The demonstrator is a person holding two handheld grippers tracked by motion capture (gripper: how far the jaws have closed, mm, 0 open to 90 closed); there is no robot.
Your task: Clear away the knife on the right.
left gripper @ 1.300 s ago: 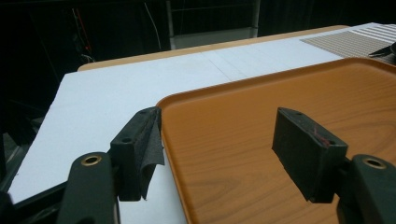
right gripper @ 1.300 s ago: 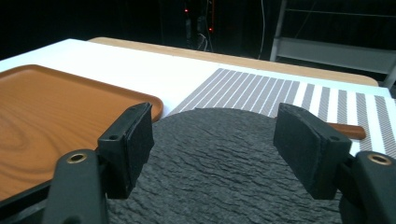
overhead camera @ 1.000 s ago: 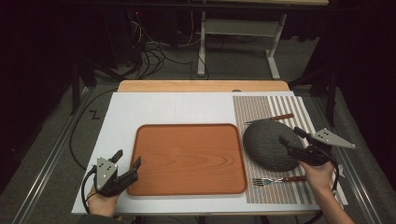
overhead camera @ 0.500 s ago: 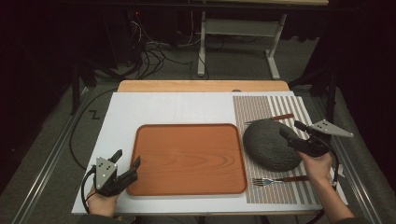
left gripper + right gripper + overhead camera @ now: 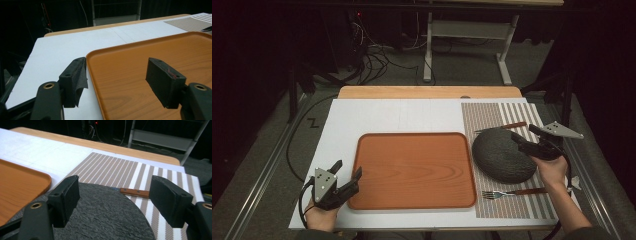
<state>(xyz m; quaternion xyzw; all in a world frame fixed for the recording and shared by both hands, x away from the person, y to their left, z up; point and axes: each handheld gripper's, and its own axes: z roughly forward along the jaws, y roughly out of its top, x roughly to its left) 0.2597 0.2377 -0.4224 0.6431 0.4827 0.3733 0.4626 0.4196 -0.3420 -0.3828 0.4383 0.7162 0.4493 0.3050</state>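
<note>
Seen from above: a white surface [image 5: 387, 117] with an orange wooden-look tray [image 5: 412, 170] lying flat at its middle and a brown-and-white striped placemat [image 5: 492, 112] along its right side. On the placemat, a dark grey round plate [image 5: 502, 155] with a rough slate-like texture, just beside the tray's right edge. Behind the plate, a knife with a wooden handle [image 5: 504, 126], lying across the stripes; in front of the plate, a fork with a wooden handle [image 5: 512, 192], tines pointing toward the tray. Right tool [image 5: 523, 142] held at the plate's right rim, jaws spread wide, gripping nothing; whether they touch the rim, impossible to tell. From the right gripper view, both black jaws standing well apart over the plate [image 5: 105, 215], with the knife handle [image 5: 135, 192] visible between them on the striped placemat [image 5: 115, 170] and a corner of the tray [image 5: 22, 185] off to the left. Left tool [image 5: 346, 180] held low at the tray's front left corner, also spread wide and holding nothing. From the left gripper view, one jaw over the white surface [image 5: 57, 50] just outside the tray's rim, the other over the tray [image 5: 130, 62] itself, the rim running between them.
</note>
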